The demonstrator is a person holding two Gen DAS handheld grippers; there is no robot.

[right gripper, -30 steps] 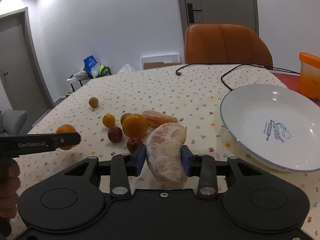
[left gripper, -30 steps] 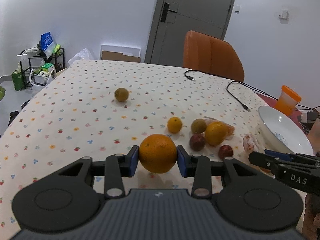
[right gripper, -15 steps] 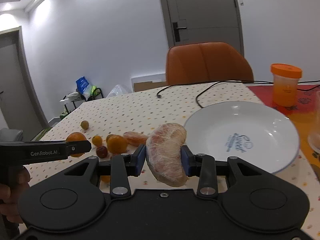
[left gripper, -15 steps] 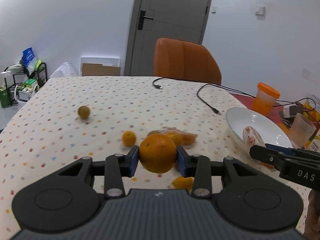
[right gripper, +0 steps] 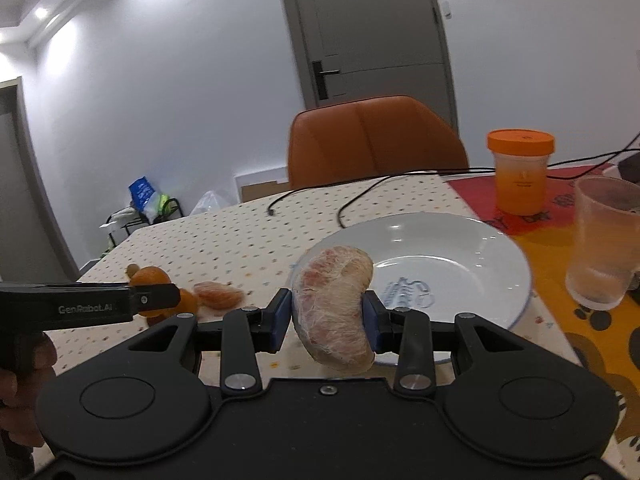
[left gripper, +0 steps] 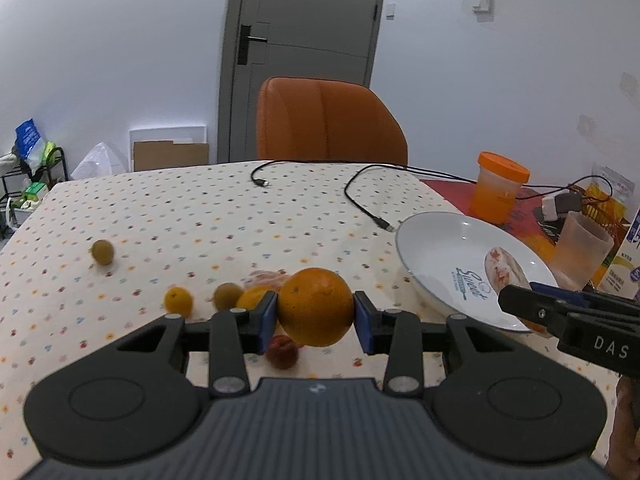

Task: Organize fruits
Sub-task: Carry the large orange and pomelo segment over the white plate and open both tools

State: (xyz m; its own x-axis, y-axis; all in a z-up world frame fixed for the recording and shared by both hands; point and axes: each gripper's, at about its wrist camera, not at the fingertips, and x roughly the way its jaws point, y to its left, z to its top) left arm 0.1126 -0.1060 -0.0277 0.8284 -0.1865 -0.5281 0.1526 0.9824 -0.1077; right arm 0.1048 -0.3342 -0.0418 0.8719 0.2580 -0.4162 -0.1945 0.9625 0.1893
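My left gripper (left gripper: 315, 316) is shut on a large orange (left gripper: 315, 306), held above the dotted tablecloth to the left of the white plate (left gripper: 436, 248). My right gripper (right gripper: 327, 316) is shut on a peeled pomelo segment (right gripper: 332, 304), held over the near left rim of the same plate (right gripper: 472, 240). In the left wrist view that segment (left gripper: 505, 276) shows over the plate's right side. Loose fruit lies on the cloth: a small orange (left gripper: 178, 301), a greenish fruit (left gripper: 227, 295), a dark red fruit (left gripper: 282, 353), another greenish one (left gripper: 103, 252) farther left, and a peeled segment (right gripper: 218, 295).
An orange-lidded jar (right gripper: 519, 172) and a frosted plastic cup (right gripper: 602, 240) stand right of the plate. Black cables (left gripper: 360, 196) trail across the far table. An orange chair (left gripper: 328, 120) stands behind the table. A carton (left gripper: 628, 264) sits at the far right.
Both grippers have swung right toward the plate, each still holding its fruit. The pomelo segment now hangs over the plate's rim, and the loose fruit has slid left in view.
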